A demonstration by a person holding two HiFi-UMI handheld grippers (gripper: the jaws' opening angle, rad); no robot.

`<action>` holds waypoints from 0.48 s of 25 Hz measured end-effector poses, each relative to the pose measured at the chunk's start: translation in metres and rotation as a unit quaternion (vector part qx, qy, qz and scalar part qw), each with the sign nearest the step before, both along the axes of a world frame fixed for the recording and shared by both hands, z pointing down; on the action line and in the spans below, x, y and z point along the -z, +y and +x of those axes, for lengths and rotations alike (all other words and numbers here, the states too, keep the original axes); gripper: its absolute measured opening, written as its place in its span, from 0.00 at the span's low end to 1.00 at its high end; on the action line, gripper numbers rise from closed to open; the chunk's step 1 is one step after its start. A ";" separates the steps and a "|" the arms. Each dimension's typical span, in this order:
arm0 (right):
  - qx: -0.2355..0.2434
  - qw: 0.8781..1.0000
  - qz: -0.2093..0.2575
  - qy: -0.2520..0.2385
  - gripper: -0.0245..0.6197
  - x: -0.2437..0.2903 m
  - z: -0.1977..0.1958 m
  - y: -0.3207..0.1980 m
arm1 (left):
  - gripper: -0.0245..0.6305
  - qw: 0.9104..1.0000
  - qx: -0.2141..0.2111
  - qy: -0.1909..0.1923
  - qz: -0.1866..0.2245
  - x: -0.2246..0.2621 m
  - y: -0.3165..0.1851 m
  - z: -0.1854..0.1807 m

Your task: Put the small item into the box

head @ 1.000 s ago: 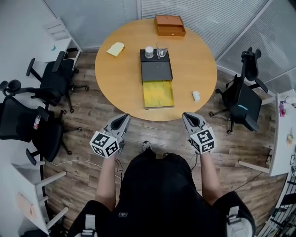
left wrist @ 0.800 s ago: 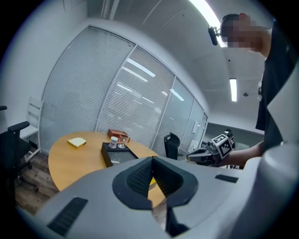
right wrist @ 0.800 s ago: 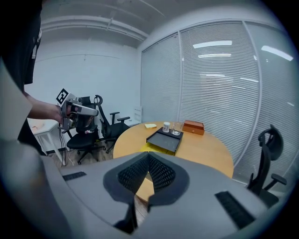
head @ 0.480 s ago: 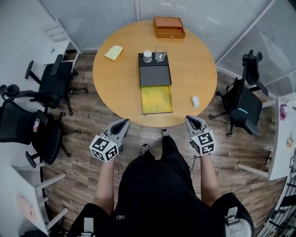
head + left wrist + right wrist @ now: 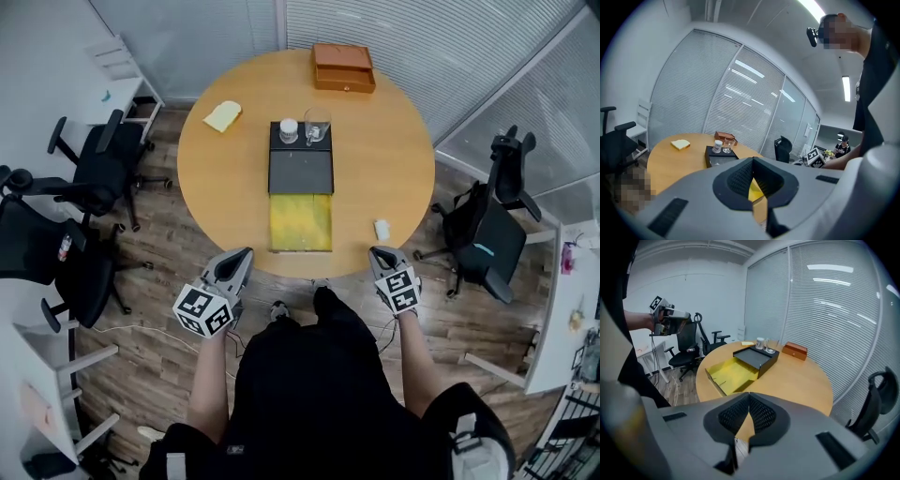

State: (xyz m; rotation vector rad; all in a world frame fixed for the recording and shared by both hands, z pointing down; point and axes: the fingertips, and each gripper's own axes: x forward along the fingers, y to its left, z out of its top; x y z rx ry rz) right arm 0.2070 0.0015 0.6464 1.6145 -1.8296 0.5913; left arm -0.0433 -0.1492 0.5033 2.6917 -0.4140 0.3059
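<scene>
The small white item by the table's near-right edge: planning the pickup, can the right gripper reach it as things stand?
Probably yes. The small white item lies alone on the table, just ahead of the right gripper, nothing between them. Its jaws are shut and must open first.

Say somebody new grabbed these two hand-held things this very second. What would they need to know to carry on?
Left tool: shut, empty, held off the near edge of the round table.
Right tool: shut, empty, just short of the small white item.
Item: lies on the table near its right front edge.
Box: mid-table, its yellow drawer pulled open toward you, looks empty.
Done: nothing yet; item untouched.
Left: open the right tool, pick up the item, put it in the drawer.
</scene>
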 end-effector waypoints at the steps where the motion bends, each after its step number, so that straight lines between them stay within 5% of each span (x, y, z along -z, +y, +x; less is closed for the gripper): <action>1: -0.001 1.000 -0.008 -0.002 0.05 -0.008 0.008 -0.001 | 0.05 1.000 0.005 -0.001 -0.001 0.000 -0.001 0.003; 12: -0.002 0.998 -0.061 -0.006 0.05 -0.068 0.070 -0.025 | 0.05 0.997 0.071 -0.013 -0.006 -0.008 -0.013 0.026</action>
